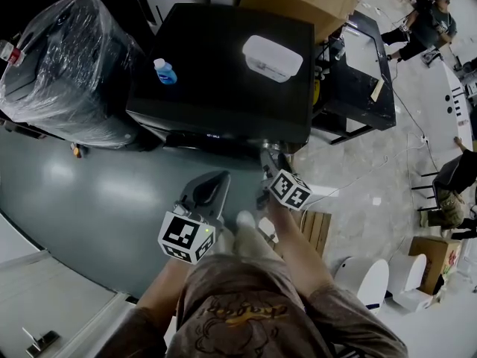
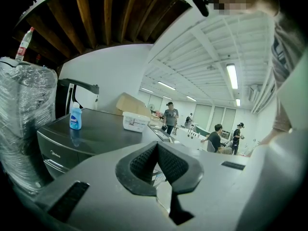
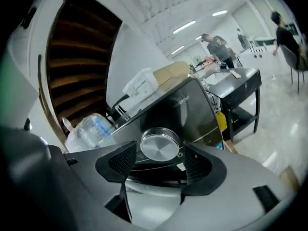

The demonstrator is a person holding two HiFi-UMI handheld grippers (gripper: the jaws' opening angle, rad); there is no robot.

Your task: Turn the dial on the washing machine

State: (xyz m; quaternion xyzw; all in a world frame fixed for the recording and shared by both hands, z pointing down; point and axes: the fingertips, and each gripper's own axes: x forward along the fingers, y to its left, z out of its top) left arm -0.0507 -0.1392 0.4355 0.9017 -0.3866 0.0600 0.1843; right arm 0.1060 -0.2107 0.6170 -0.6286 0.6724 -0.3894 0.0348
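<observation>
**Right gripper view: open jaws bracket the washing machine dial**

In the right gripper view, the right gripper [image 3: 160, 163] stands open, one dark ribbed pad on each side of the round silver dial [image 3: 160, 145]. A gap shows between each pad and the dial's rim, so the pads do not press on it. The dial sits on the dark front panel of the washing machine [image 3: 192, 105], near that panel's upper edge.

The head view shows the right gripper [image 1: 268, 159] up against the machine's front, towards its right end. The left gripper [image 1: 211, 186] hangs beside it, a little back from the front and above the grey floor [image 1: 89, 192].

In the left gripper view, the left gripper [image 2: 156, 146] is closed. Its pads meet at their tips with nothing between them, and it points past the machine's front corner.

On the flat black top of the washing machine [image 1: 216, 80] stand a blue bottle [image 1: 165, 71] near the left edge and a white lidded container [image 1: 272, 57] towards the right. The two are well apart. A plastic-wrapped bundle [image 1: 67, 66] stands just beside the machine's left side.
</observation>
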